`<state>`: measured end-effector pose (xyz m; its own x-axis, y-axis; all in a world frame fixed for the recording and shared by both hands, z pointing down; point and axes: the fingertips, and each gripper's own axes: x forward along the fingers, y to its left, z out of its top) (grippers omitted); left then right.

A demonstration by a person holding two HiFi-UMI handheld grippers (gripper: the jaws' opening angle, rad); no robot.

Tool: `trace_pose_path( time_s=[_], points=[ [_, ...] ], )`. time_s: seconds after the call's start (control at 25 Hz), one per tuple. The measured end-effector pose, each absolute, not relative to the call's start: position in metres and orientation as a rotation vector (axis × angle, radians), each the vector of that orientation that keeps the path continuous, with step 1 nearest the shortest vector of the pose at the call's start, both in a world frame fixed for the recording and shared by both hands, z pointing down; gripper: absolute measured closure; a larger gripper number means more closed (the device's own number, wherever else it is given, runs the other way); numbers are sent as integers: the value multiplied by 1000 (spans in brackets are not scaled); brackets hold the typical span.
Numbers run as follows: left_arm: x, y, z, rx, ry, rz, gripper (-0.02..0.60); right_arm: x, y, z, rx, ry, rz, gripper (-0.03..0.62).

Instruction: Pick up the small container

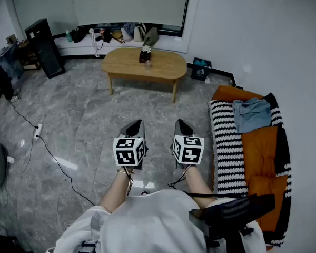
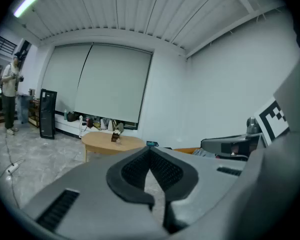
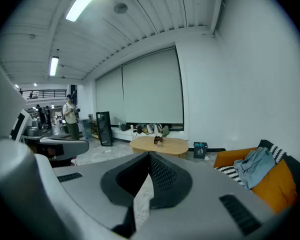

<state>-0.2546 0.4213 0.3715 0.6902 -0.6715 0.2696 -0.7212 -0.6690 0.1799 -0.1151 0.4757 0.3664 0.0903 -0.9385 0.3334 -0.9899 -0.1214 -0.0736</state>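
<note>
Far across the room, a small pale container (image 1: pixel 148 64) stands on an oval wooden table (image 1: pixel 126 62), just in front of a dark brown box (image 1: pixel 145 55) with something white on top. The left gripper view shows the same container (image 2: pixel 118 142) and box (image 2: pixel 114 137), and so does the right gripper view: container (image 3: pixel 160 144), box (image 3: pixel 158 140). My left gripper (image 1: pixel 138 122) and right gripper (image 1: pixel 179 122) are held side by side over the floor, well short of the table, pointing toward it. Both are shut and empty: left gripper (image 2: pixel 150 150), right gripper (image 3: pixel 150 155).
An orange sofa (image 1: pixel 255 146) with a striped blanket (image 1: pixel 225 136) and a blue garment (image 1: pixel 252 114) lines the right wall. A black cabinet (image 1: pixel 45 47) stands far left. A cable with a power strip (image 1: pixel 38 132) crosses the marble floor. A person (image 2: pixel 10 95) stands far left.
</note>
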Motion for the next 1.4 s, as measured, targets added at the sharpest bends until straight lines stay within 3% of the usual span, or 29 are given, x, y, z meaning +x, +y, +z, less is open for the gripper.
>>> trace_pose_path(
  time_s=[0.92, 1.4],
  points=[
    [-284, 354, 385, 2633, -1103, 287, 574, -136, 423, 378, 2236, -1946, 514, 571],
    [-267, 323, 409, 2587, -1101, 304, 574, -109, 398, 404, 2245, -1915, 597, 571]
  ],
)
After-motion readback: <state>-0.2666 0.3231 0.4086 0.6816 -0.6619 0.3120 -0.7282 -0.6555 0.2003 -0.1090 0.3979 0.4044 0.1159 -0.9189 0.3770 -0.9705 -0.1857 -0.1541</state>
